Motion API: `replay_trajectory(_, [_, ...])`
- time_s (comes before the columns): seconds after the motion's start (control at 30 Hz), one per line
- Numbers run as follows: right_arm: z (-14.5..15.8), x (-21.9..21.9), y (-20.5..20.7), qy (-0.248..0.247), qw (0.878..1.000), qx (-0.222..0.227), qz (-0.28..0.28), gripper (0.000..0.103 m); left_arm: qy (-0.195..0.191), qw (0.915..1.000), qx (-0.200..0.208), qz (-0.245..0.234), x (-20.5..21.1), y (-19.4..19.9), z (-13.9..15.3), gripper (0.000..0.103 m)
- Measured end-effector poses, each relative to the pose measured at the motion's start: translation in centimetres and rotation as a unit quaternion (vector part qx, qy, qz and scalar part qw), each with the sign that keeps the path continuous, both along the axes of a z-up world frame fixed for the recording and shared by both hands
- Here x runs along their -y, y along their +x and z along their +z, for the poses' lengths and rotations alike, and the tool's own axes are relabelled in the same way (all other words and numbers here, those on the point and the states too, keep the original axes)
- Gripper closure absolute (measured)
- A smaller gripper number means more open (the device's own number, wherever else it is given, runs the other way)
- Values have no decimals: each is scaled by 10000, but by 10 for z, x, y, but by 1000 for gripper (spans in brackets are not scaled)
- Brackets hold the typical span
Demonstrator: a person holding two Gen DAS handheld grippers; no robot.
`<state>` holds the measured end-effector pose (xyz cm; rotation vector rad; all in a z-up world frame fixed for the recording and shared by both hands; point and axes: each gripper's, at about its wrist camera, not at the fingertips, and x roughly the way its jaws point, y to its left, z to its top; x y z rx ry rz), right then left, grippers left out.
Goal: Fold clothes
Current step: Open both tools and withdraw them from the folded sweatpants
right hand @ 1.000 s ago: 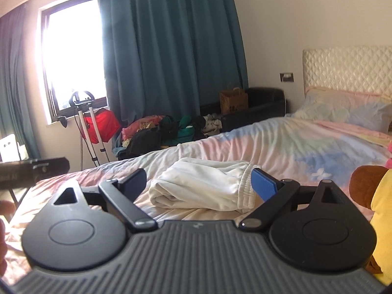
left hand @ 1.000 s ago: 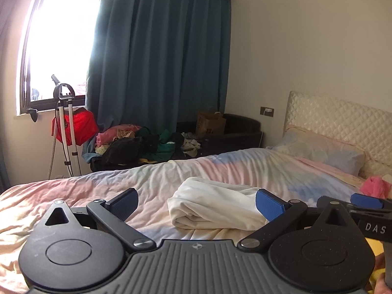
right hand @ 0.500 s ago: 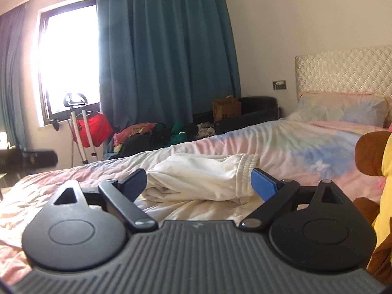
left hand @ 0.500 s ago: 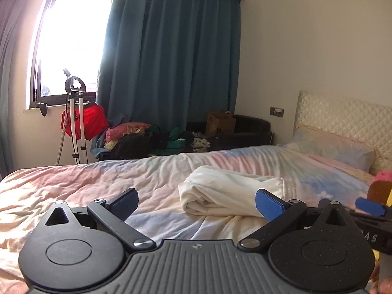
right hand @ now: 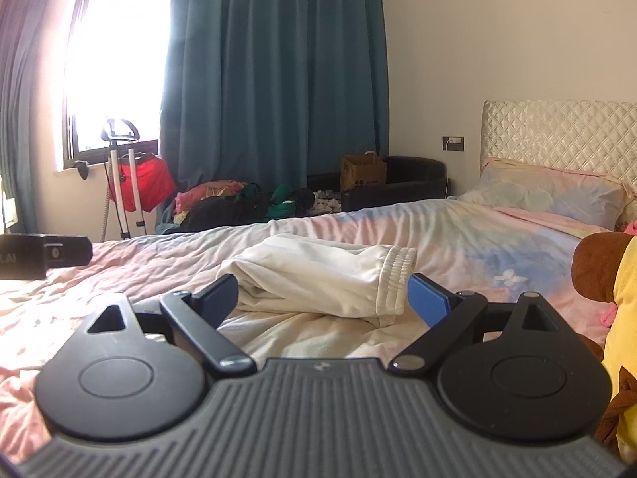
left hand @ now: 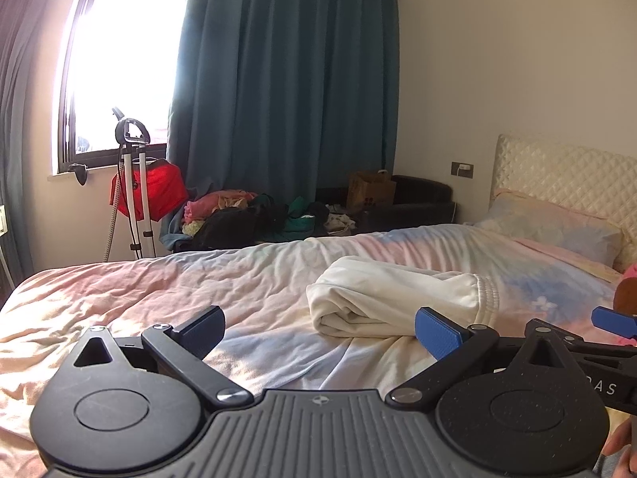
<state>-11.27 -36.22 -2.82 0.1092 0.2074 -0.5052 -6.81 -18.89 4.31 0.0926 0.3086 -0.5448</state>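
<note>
A folded cream-white garment (left hand: 402, 298) with an elastic waistband lies on the pastel bedspread (left hand: 179, 290); it also shows in the right wrist view (right hand: 318, 279). My left gripper (left hand: 318, 330) is open and empty, low over the bed, with the garment ahead and to the right. My right gripper (right hand: 322, 298) is open and empty, just short of the garment, which lies between and beyond its blue pads (right hand: 428, 300). The right gripper's tip shows at the right edge of the left wrist view (left hand: 613, 320).
A pillow (right hand: 545, 195) and quilted headboard (right hand: 557, 127) are at right. A brown and yellow plush toy (right hand: 609, 279) sits at the near right. A clothes pile (left hand: 239, 219), a garment steamer stand (left hand: 133, 183) and a dark sofa with a paper bag (left hand: 370, 191) stand beyond the bed.
Both grippers have dropped lower and drawn back toward the bed's near edge, so the views have levelled. The garment has not moved. Both stay open.
</note>
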Motion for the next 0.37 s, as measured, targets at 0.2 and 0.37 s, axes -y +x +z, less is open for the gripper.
replay_trajectory(0.2, [0,1,0,38,10000,-2,-32,10,41,10000,4,37,1,-2,-1,1])
replay_trajectory(0.37, [1,3,-1,104,9999,21,-73,10,33,10000,11,-42,0,-3,-3,1])
